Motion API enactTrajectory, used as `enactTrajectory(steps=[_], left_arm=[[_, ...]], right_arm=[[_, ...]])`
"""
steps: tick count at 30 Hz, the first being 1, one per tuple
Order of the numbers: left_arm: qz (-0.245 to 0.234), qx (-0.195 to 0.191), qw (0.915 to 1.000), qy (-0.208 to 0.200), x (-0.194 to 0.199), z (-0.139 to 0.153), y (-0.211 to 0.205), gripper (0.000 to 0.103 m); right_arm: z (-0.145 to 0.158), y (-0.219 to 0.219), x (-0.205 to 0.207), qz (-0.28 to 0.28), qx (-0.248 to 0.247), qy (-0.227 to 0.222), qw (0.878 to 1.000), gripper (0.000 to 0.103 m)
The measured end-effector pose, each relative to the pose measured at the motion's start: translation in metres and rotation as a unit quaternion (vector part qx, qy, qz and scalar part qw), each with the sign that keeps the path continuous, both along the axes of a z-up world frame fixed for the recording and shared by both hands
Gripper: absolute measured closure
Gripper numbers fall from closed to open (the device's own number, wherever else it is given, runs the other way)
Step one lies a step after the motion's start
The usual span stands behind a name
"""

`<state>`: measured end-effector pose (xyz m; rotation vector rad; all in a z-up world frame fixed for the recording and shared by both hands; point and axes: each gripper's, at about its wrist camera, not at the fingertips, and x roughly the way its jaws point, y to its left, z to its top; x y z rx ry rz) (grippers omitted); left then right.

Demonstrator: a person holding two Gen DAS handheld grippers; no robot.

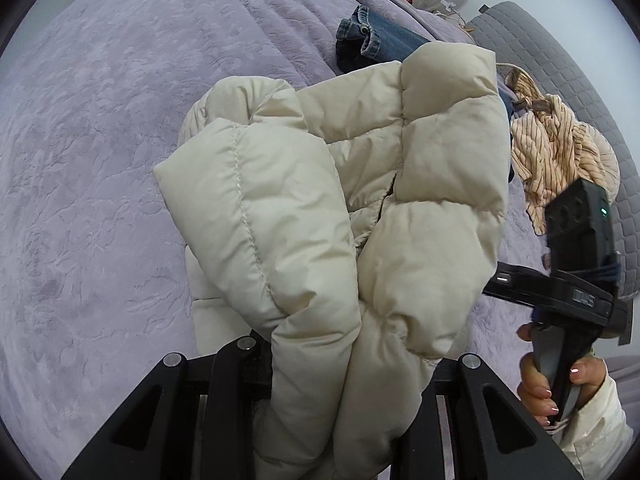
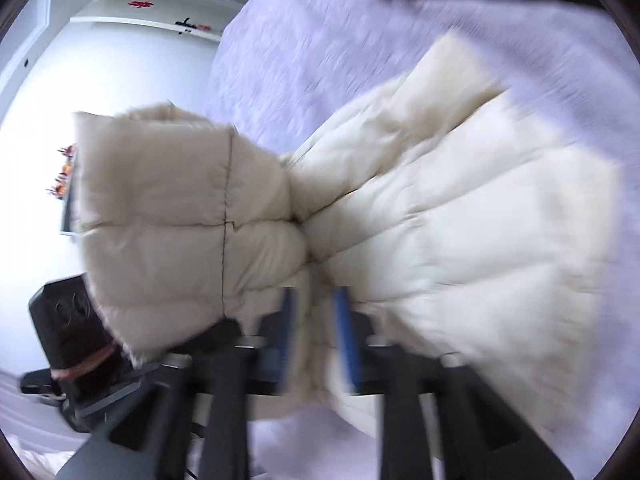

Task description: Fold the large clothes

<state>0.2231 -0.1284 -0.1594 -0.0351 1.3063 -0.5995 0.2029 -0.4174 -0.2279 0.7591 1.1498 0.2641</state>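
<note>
We are in a home bedroom. Around us lie a lilac bedspread (image 1: 100,140), loose jeans (image 1: 372,40) and a striped garment (image 1: 556,152).

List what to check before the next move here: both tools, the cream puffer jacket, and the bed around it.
1. Left tool gripping puffer jacket: ok, fabric is bunched between its fingers.
2. Right tool holding jacket: cannot tell; fabric sits between its pads, but the view is blurred.
3. Jacket lying flat: not ok, it is bunched and puffed up.
4. Bare bedspread beside jacket: ok.
5. Jeans and striped garment apart from jacket: cannot tell; both meet its edge in view.
</note>
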Motion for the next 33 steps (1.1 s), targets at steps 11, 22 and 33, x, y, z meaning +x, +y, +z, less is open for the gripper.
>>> enactTrajectory(steps=[11, 22, 33], left_arm=[[-0.034, 0.026, 0.9991, -0.003, -0.006, 0.005, -0.035, 0.074], [-0.154, -0.058, 0.9859, 0.029, -0.029, -0.006, -0.117, 0.029], [-0.169, -0.158, 0.9708, 0.063, -0.022, -0.035, -0.137, 0.028]], right_arm=[[-0.081, -0.062, -0.050, -0.112, 0.022, 0.064, 0.991, 0.094], [-0.141, -0.058, -0.009, -0.072, 0.084, 0.055, 0.992, 0.096], [-0.155, -0.114, -0.025, -0.089, 0.169, 0.041, 0.981, 0.093]])
